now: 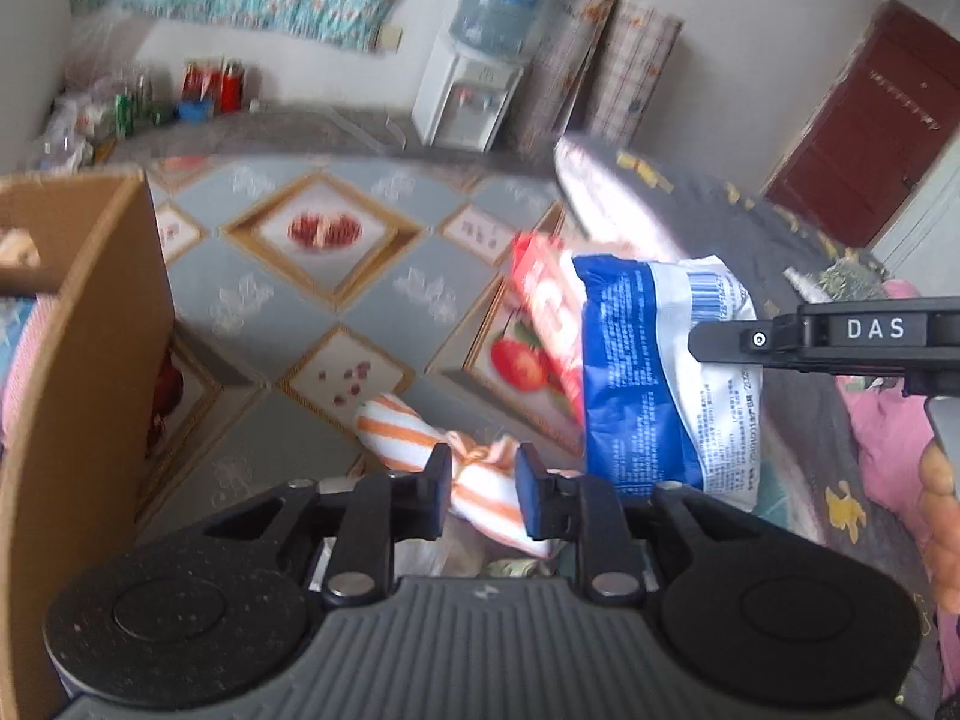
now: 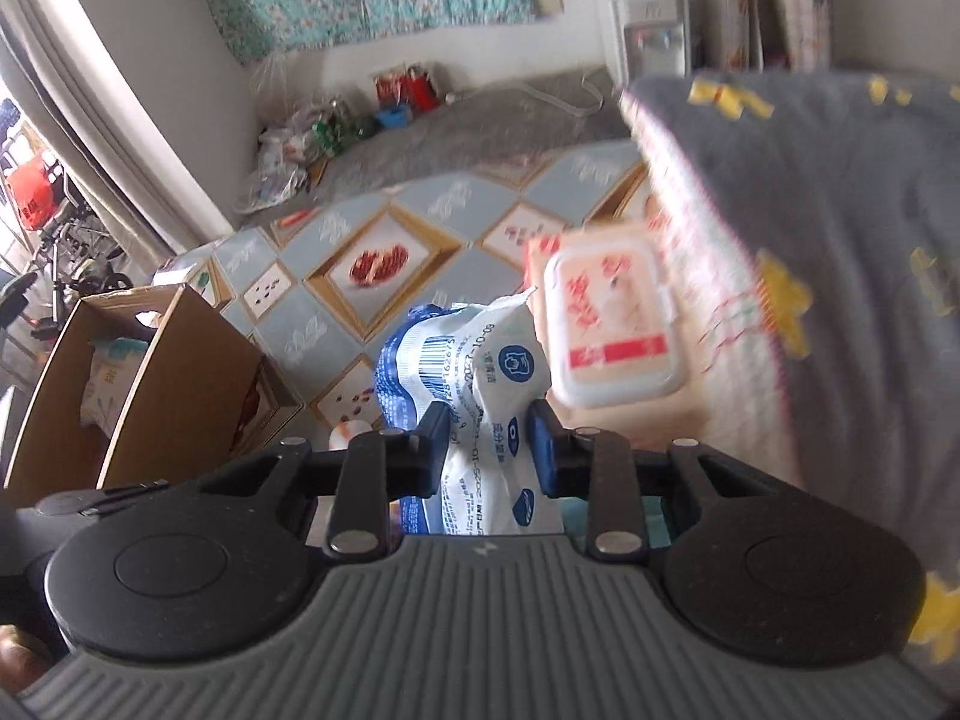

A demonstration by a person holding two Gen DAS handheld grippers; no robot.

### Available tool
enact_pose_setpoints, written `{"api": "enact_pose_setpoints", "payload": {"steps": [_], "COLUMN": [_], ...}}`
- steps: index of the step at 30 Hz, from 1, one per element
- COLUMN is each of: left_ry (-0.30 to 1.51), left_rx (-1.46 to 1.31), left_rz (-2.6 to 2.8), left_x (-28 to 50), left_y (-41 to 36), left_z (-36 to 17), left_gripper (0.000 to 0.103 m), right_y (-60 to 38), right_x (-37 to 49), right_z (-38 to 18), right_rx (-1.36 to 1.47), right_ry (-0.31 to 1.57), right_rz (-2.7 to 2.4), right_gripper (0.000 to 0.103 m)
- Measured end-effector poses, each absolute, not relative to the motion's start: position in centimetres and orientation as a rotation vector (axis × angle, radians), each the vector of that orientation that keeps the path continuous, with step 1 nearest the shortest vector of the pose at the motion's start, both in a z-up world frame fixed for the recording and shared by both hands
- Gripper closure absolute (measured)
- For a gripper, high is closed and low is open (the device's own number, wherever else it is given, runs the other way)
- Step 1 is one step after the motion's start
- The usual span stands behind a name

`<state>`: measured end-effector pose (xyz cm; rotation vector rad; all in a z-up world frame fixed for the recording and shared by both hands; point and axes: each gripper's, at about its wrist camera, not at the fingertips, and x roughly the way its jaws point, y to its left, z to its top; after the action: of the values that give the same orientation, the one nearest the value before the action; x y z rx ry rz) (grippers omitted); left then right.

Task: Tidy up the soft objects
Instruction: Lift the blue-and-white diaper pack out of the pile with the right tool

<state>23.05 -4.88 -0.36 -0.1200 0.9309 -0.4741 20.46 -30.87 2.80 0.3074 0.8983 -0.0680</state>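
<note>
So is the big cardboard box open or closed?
Open. The cardboard box has no lid over its top, and the right wrist view looks straight down into it, where a pale packet already lies inside.

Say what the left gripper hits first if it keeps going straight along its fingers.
The left gripper already has the orange-striped cloth between its fingers, so that bundle comes first. Beyond it lies the patterned floor mat. The blue-and-white packet, held by the right gripper, sits off to the side, probably clear; depth is uncertain.

Water dispenser (image 1: 465, 93), blurred red door (image 1: 864, 126).
</note>
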Motion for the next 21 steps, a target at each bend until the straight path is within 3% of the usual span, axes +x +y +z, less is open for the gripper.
{"api": "enact_pose_setpoints", "payload": {"steps": [2, 8, 14, 17, 21], "left_ry": [0.876, 0.784, 0.808, 0.803, 0.824], "left_rx": [-0.101, -0.086, -0.026, 0.009, 0.007], "left_rz": [-0.496, -0.542, -0.701, -0.8, -0.822], "left_x": [21.8, 17.1, 13.5, 12.7, 13.1], "left_y": [-4.8, -3.1, -4.8, -7.1, -9.1], "left_z": [1.2, 4.7, 3.5, 2.3, 1.0], "left_gripper": [0.071, 0.068, 0.066, 0.056, 0.055], "right_y": [-30.6, -27.8, -26.8, -27.2, -28.7], "right_x": [19.4, 15.9, 13.8, 13.5, 13.7], "right_z": [4.3, 6.6, 5.4, 4.5, 2.8], "right_rx": [0.277, 0.164, 0.125, 0.159, 0.294], "right_ry": [0.874, 0.864, 0.927, 0.964, 1.015], "right_rz": [-0.074, -0.064, -0.133, -0.172, -0.192], "right_gripper": [0.076, 0.076, 0.076, 0.076, 0.076]}}
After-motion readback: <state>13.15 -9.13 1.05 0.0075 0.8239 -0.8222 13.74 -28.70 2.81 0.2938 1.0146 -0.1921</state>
